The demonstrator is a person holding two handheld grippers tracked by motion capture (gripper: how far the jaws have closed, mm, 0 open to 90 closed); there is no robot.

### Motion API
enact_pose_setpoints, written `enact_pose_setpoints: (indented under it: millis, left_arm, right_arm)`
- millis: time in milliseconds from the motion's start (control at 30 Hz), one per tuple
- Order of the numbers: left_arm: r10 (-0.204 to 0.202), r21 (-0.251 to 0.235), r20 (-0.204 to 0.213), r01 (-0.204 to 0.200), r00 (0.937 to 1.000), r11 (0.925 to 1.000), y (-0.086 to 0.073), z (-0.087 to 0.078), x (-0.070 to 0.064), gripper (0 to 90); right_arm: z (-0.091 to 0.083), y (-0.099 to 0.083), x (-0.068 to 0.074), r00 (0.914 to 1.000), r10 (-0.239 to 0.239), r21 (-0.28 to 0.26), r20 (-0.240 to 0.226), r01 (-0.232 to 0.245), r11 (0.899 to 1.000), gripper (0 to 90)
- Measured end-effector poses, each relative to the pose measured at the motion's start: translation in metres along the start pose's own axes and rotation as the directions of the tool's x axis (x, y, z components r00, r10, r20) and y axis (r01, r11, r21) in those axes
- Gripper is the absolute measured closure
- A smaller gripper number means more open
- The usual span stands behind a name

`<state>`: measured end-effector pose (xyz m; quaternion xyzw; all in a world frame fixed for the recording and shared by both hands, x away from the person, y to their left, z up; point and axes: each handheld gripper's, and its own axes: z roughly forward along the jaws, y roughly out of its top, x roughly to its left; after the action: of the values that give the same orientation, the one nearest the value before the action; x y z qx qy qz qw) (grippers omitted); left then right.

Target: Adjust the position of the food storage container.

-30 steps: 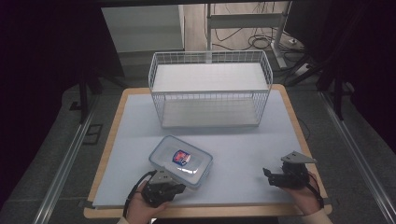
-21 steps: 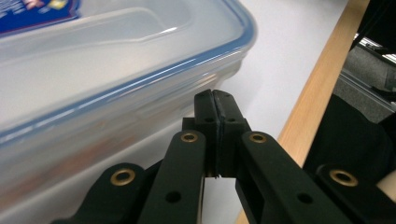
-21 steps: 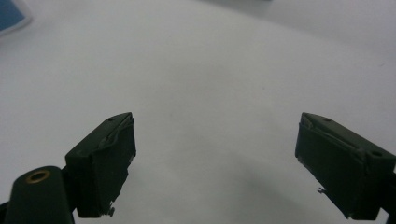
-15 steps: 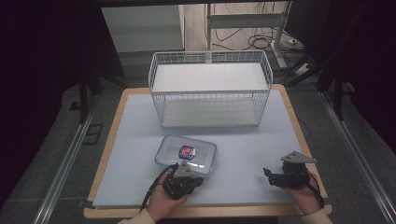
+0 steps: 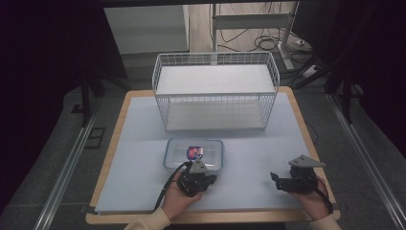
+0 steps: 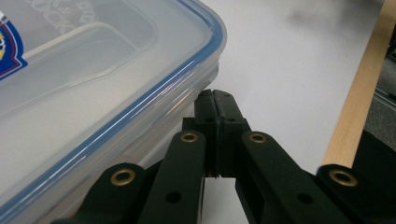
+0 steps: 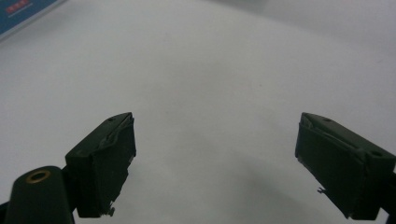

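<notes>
The clear lidded container [image 5: 194,153] lies flat on the counter [image 5: 143,143], near its front edge and just in front of the white wire basket [image 5: 215,91]. A blue seal runs round its lid and a red-and-blue label [image 5: 194,152] sits on top. The left gripper [image 5: 200,173] meets the container's near edge. The left gripper view brings out what the high view cannot: the 2 jaws are pressed together with nothing between them, their tips right against the container's [image 6: 93,93] side wall, just under the lid's rim at a corner; the label there is cut off at the picture's left edge. The right gripper [image 5: 275,178] rests well apart to the right, and its own view shows the jaws spread wide over bare counter. Since 1 s ago the container has turned from a skewed lie to square with the basket and shifted right, with the left gripper following; the right gripper has stayed put.
</notes>
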<state>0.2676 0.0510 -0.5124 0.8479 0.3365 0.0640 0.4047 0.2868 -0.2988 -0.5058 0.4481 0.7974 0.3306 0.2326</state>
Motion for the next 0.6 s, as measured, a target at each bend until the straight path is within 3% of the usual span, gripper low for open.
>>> enact_pose_setpoints:
  millis: [367,567,600]
  left_arm:
    - [0.000,-0.020,0.005,0.000,1.0000,0.9998,0.007,0.005,-0.002,89.7]
    - [0.014,-0.071,0.043,-0.011,0.9990,0.9974,0.001,-0.024,-0.009,88.4]
    - [-0.013,-0.100,0.050,0.018,0.9987,0.9948,-0.003,-0.039,-0.006,88.1]
  right_arm:
    - [0.000,0.000,0.000,1.0000,-0.002,0.001,0.001,0.002,1.000,12.5]
    - [-0.002,0.000,0.001,0.9999,-0.007,-0.010,-0.010,0.007,1.000,12.6]
    - [-0.002,0.000,0.001,0.9999,-0.008,-0.012,-0.011,0.007,1.000,12.6]
